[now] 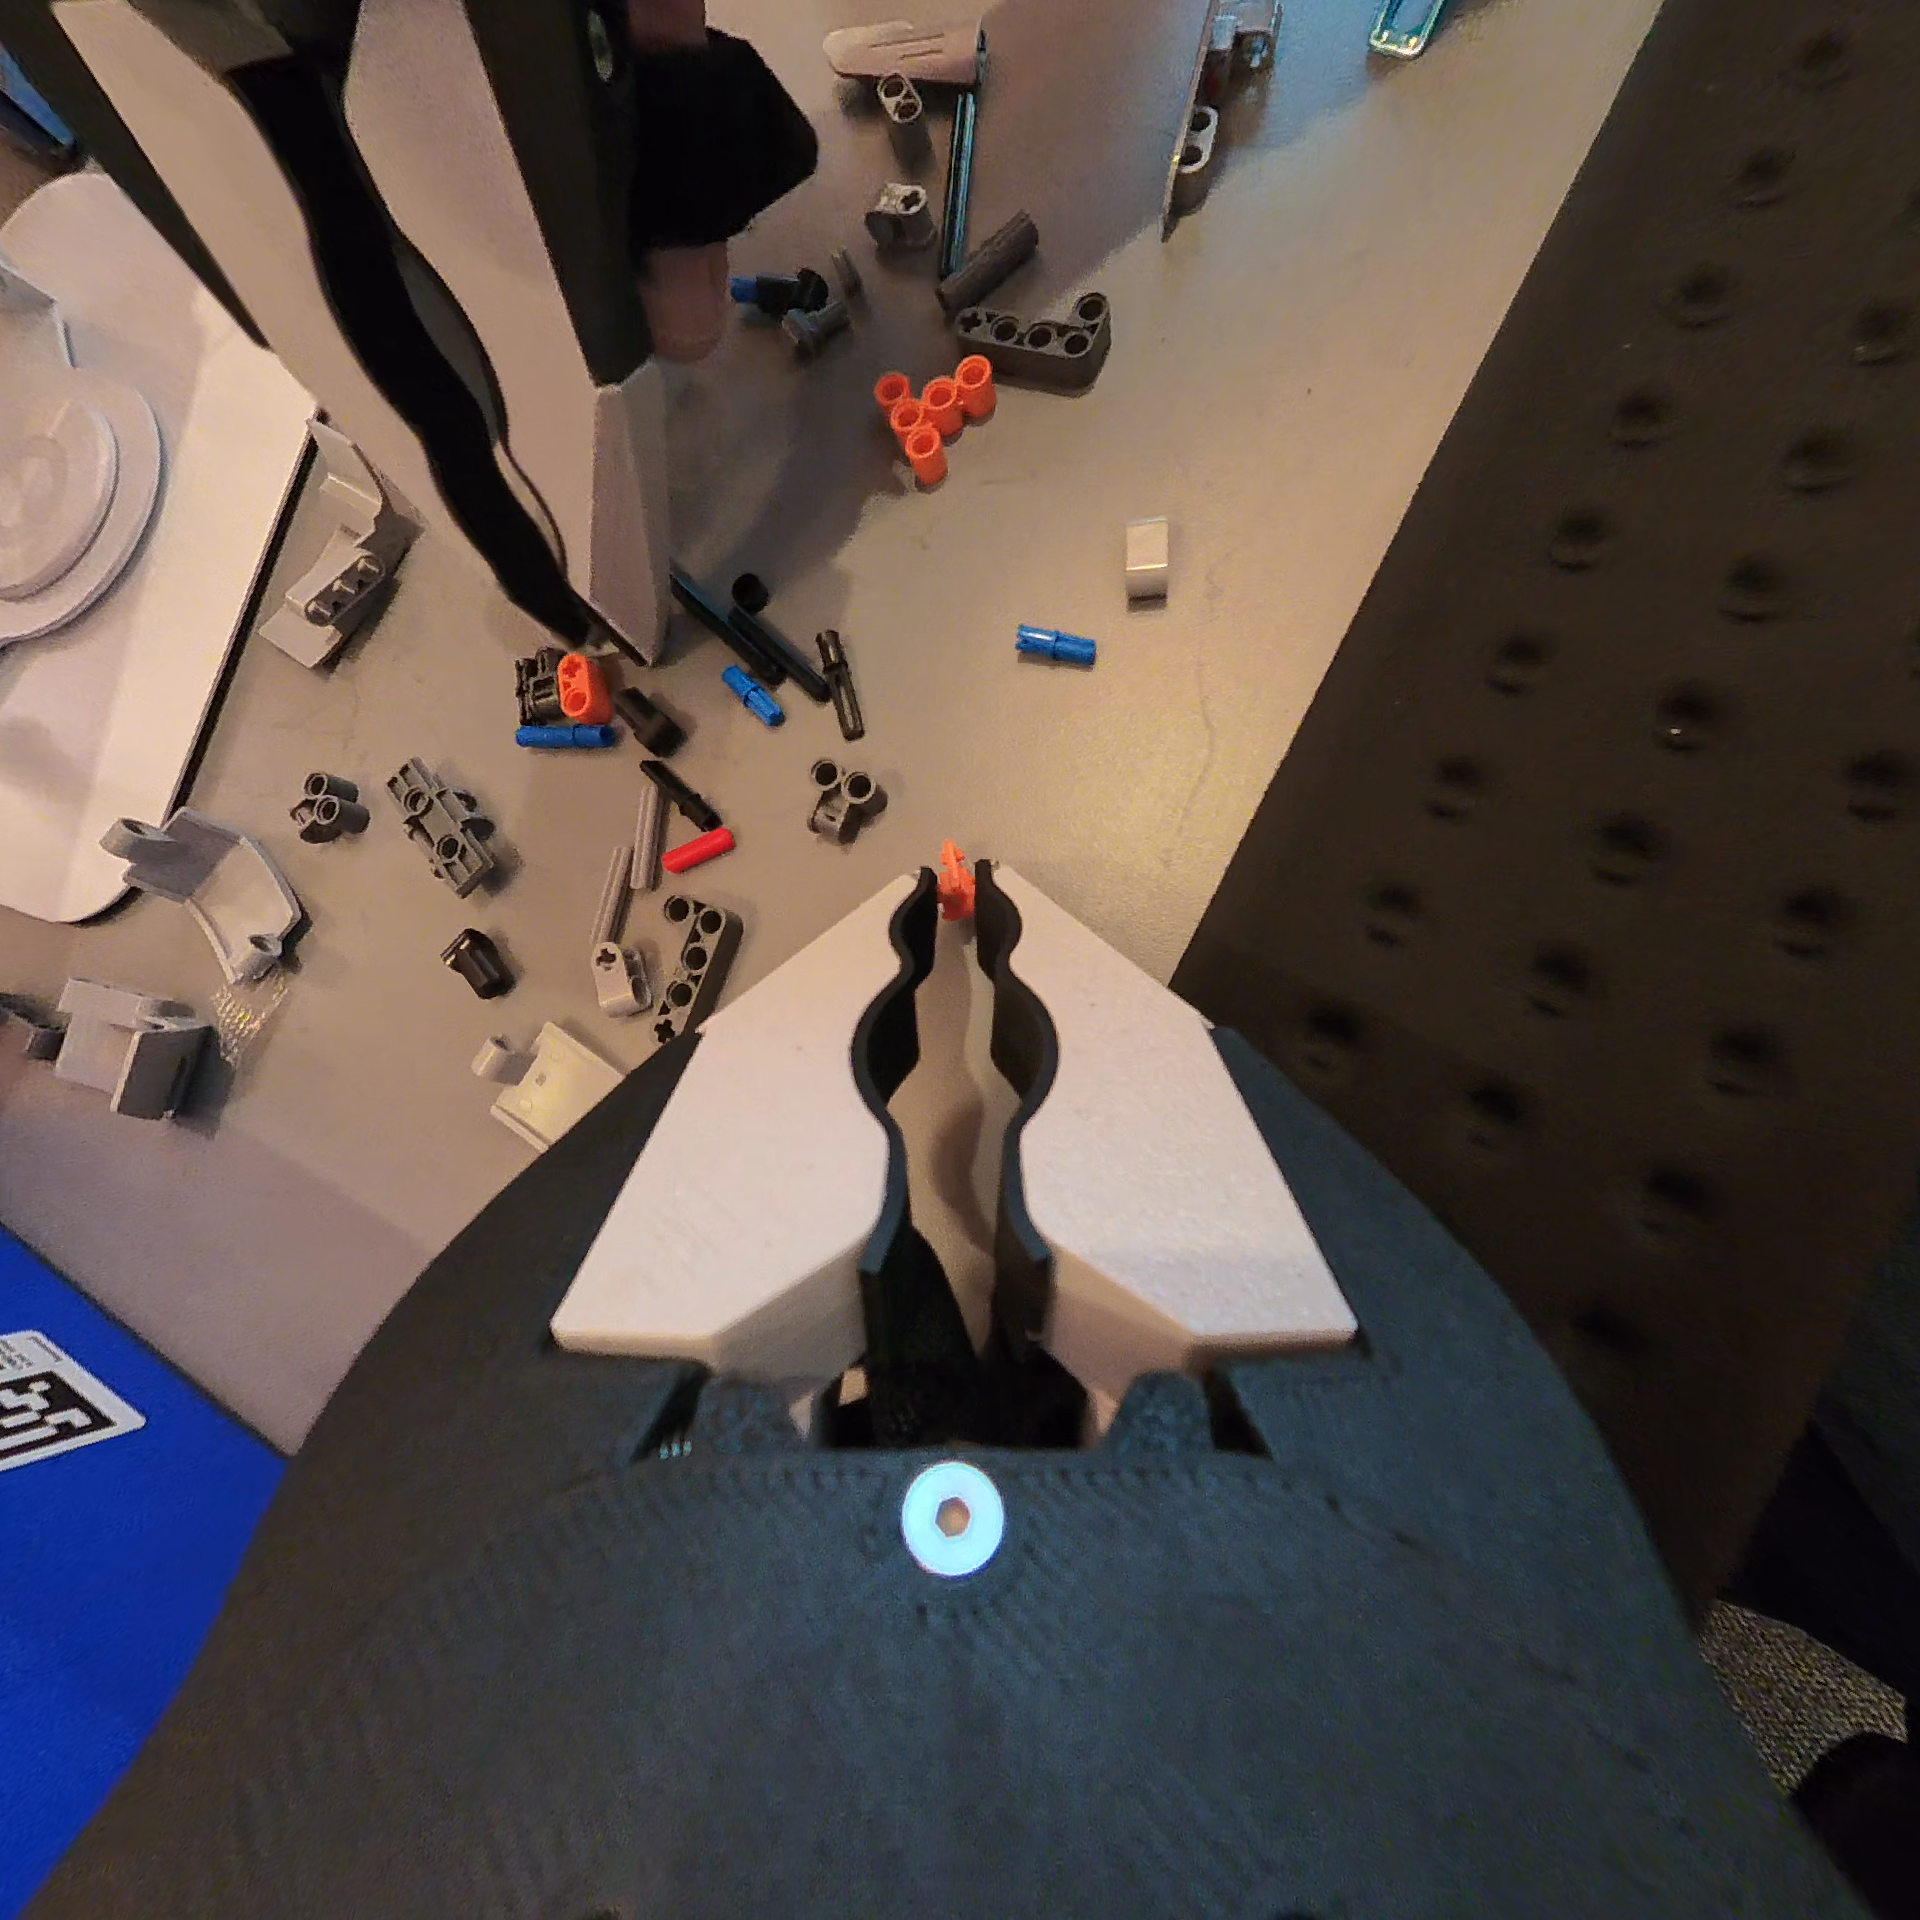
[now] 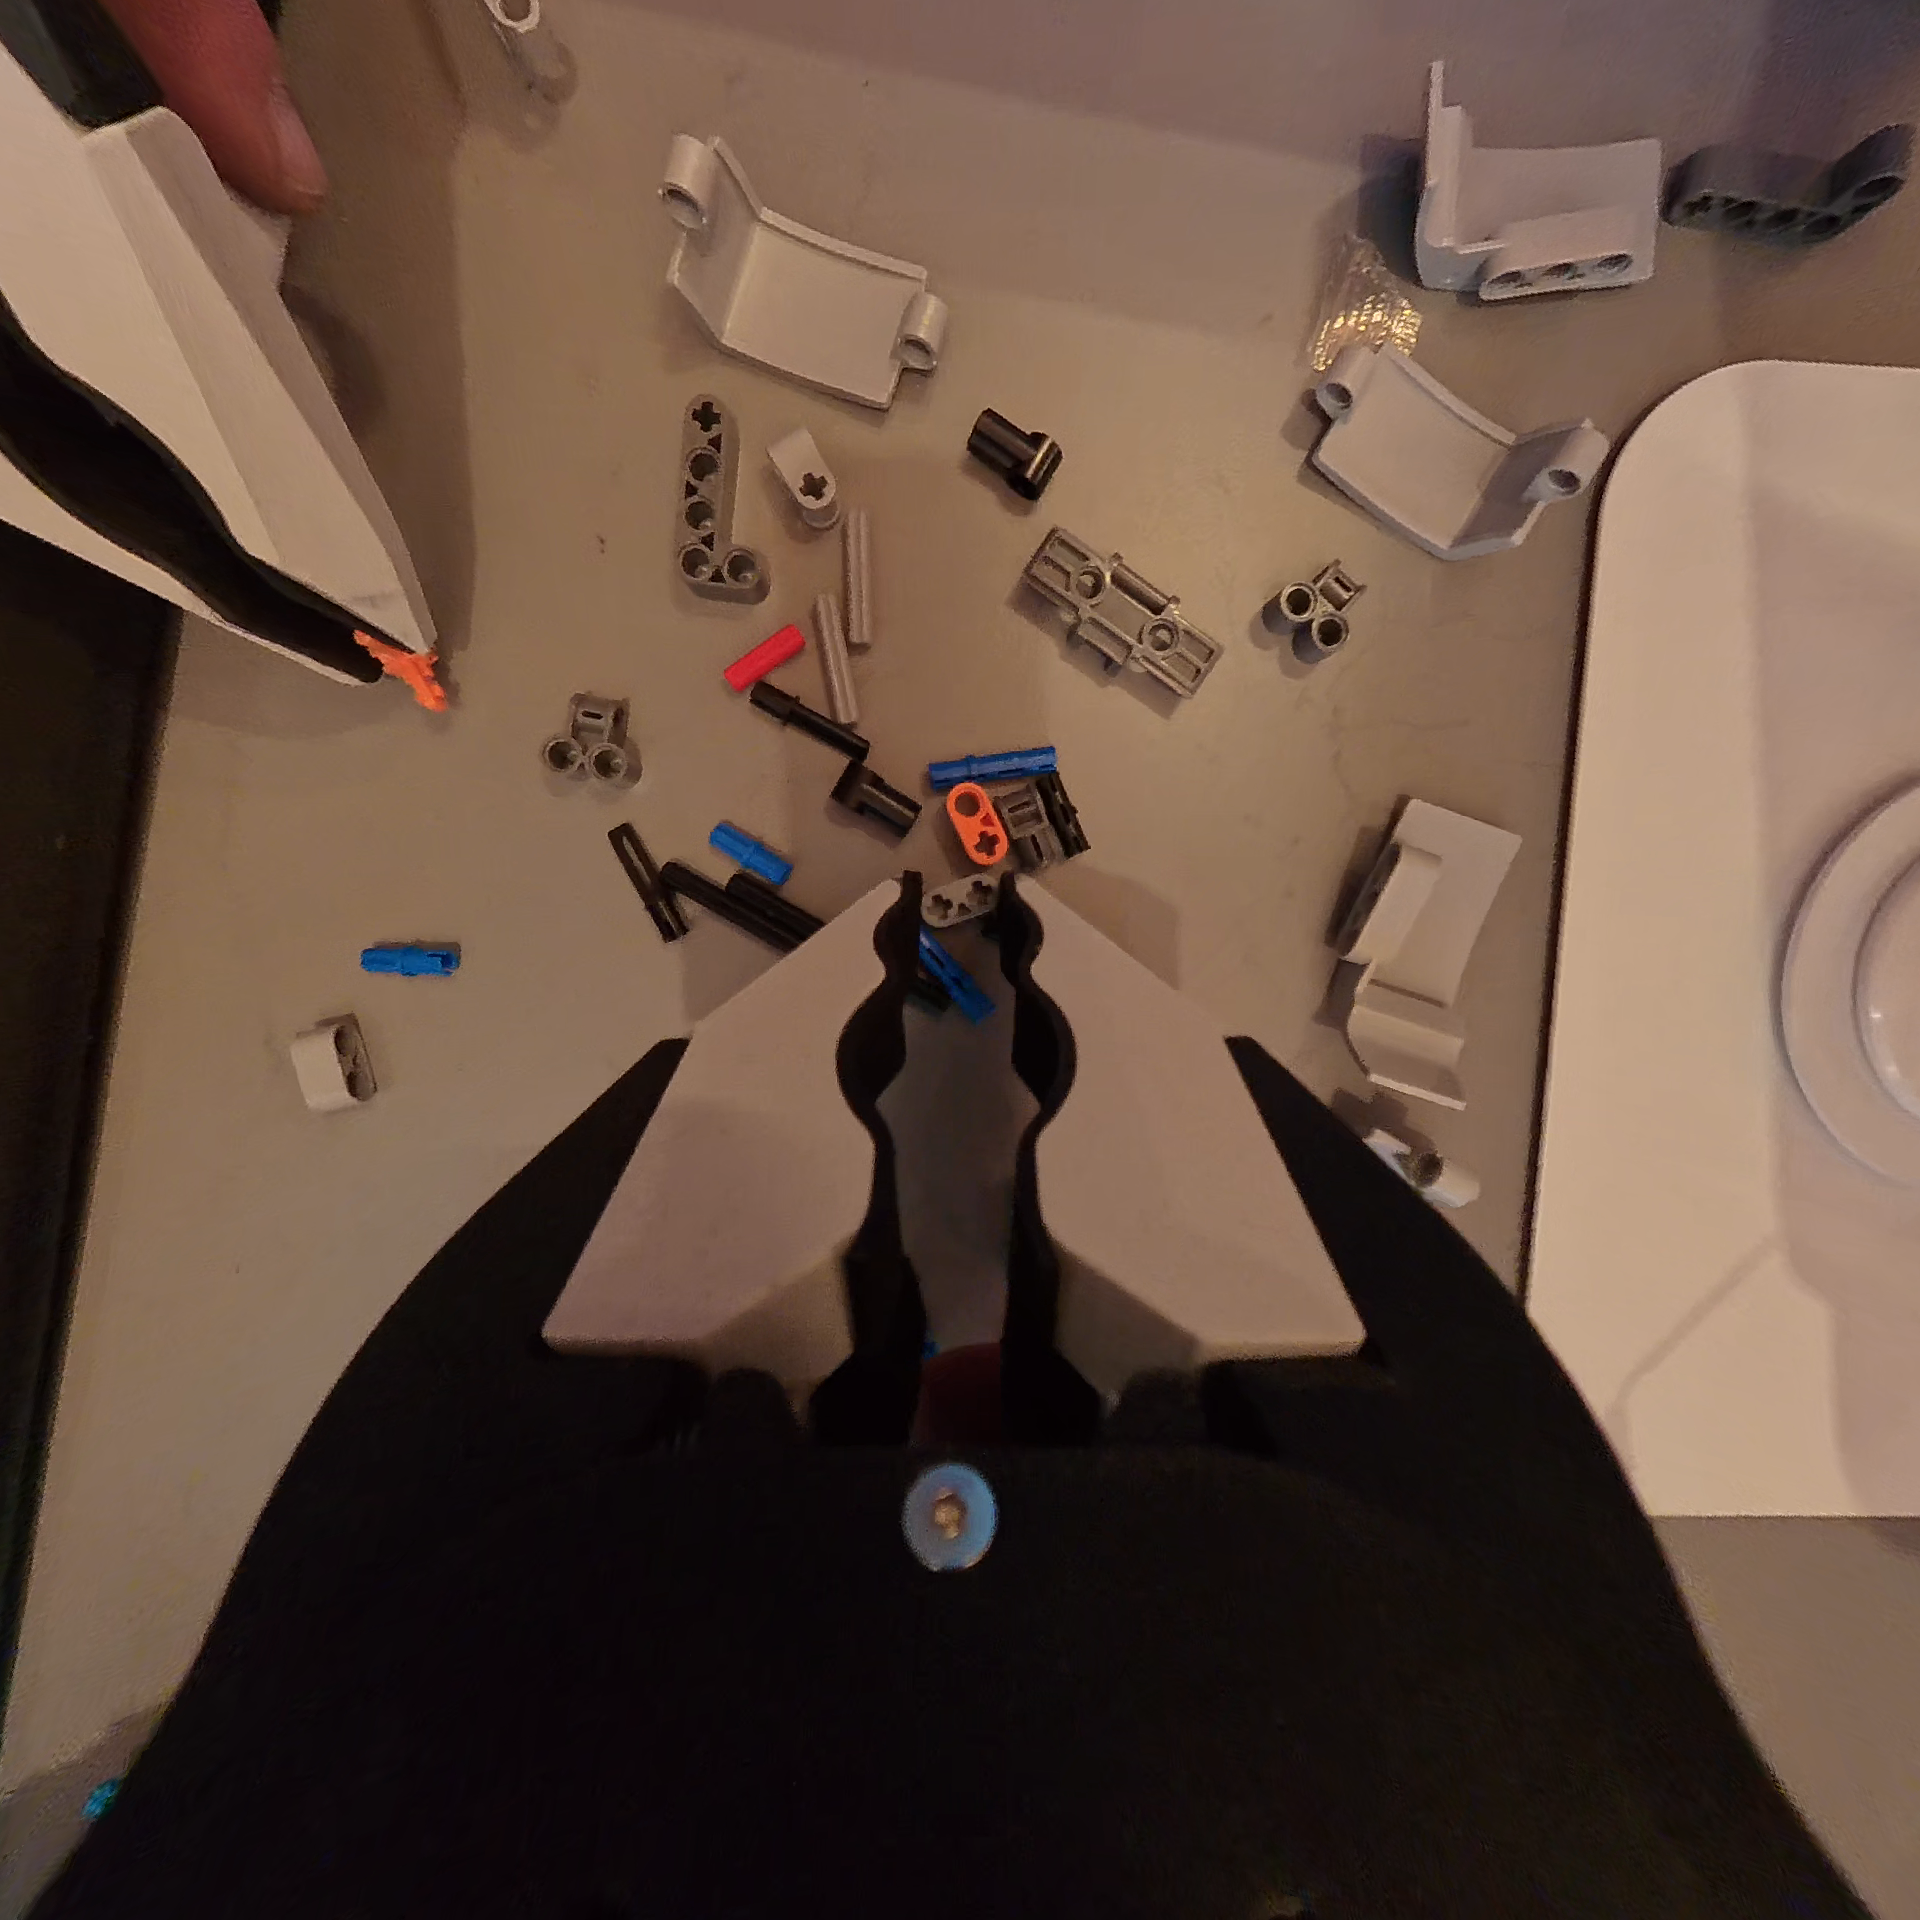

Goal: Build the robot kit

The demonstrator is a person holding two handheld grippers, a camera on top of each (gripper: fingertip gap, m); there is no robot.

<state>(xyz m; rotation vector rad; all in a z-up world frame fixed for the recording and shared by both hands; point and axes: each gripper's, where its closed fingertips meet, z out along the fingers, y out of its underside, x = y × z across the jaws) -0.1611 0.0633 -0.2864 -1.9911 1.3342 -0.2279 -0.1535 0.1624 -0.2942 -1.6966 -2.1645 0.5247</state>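
Left gripper (image 1: 956, 883) pinched on a small orange plastic pin (image 1: 954, 881), right gripper (image 2: 958, 896) clamped on a flat grey two-holed link (image 2: 962, 898), both above loose plastic pieces on the smooth grey table (image 2: 1299, 935).

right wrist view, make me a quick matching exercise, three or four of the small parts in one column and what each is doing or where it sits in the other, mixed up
Things
1. small orange pin
2. grey two-hole link
3. red pin
4. white tray

States
A. lies loose on the table among grey axles
B. pinched at the left gripper tips
C. along the right edge
D. between the right gripper tips

Pairs: 1-B, 2-D, 3-A, 4-C
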